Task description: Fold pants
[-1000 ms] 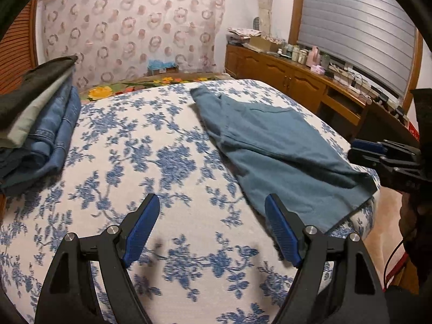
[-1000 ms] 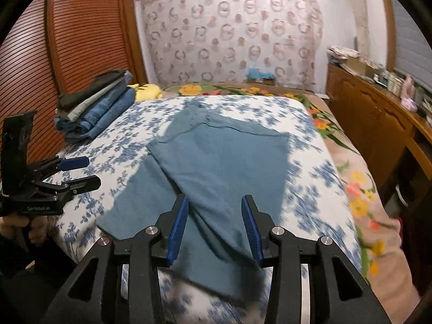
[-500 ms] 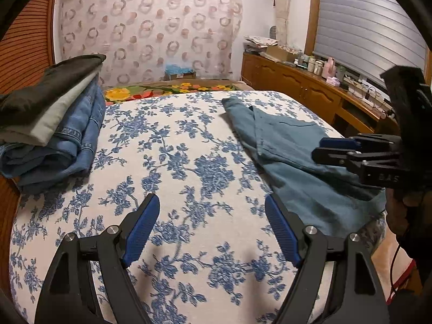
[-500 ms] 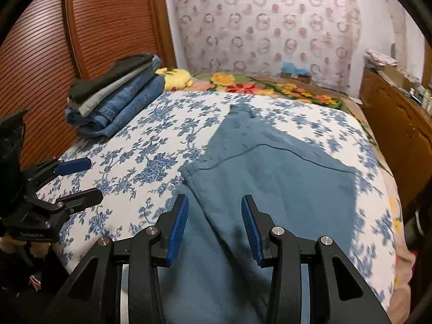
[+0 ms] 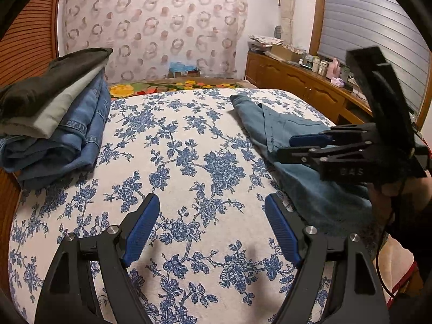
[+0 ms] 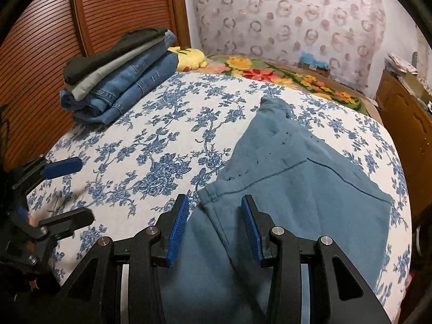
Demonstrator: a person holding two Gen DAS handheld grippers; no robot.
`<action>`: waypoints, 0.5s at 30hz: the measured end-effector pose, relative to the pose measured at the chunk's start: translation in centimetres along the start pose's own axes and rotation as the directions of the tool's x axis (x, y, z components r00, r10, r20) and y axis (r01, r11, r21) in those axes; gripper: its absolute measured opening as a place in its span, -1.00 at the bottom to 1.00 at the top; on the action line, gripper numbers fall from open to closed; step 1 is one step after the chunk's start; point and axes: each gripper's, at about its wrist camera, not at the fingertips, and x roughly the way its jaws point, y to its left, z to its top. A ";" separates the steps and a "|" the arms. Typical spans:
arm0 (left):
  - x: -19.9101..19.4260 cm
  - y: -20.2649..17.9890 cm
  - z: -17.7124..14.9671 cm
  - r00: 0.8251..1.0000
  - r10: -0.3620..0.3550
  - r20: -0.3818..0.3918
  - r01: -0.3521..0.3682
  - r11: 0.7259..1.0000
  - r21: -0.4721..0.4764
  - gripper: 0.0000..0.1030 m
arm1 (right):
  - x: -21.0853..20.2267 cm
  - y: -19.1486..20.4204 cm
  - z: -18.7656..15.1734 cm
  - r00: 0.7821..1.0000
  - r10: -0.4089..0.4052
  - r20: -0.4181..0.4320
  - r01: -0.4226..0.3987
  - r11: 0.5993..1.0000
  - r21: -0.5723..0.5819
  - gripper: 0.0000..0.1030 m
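Left wrist view looks across a bed (image 5: 189,140) covered in a white sheet with blue flowers, and the left gripper (image 5: 212,226) hangs over bare sheet with its blue-padded jaws spread wide, nothing between them. Off to its right lie the teal pants (image 5: 272,127), spread flat along the right part of the bed, with the near end running toward the bed's edge. The right gripper (image 5: 299,145) shows sideways in this view, held in a hand (image 5: 388,189) just above the pants, its two fingers parted with a clear gap. From the right wrist view the same gripper (image 6: 214,226) sits over the near part of the pants (image 6: 297,178), jaws open around a seam or folded edge of the cloth; whether the pads actually touch the fabric I cannot tell, but they are not closed on it. The left gripper (image 6: 64,191) appears at the left edge of that view, open, above the flowered sheet and apart from the pants. At the far left corner of the bed stands a stack of folded clothes (image 6: 118,78), jeans below, grey and black pieces on top. Beside it lies a yellow plush toy (image 6: 189,58), and a wooden cabinet (image 5: 294,83) runs along the right wall.
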 end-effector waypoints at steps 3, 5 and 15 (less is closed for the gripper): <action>0.0 0.0 -0.1 1.000 -0.001 -0.003 0.001 1.000 -0.001 0.57 | 0.8 0.1 0.4 1.000 -0.001 -0.010 0.001 1.000 -0.010 -0.20; 0.1 0.0 -0.2 1.000 -0.002 -0.007 0.002 1.000 0.000 0.57 | 1.2 0.1 0.5 1.000 -0.003 -0.017 0.003 1.000 -0.014 -0.37; 1.1 -1.4 0.0 0.999 -0.018 -0.029 0.019 0.999 0.034 0.57 | 0.2 -1.1 0.8 0.999 0.032 0.028 -0.032 0.999 0.004 -0.81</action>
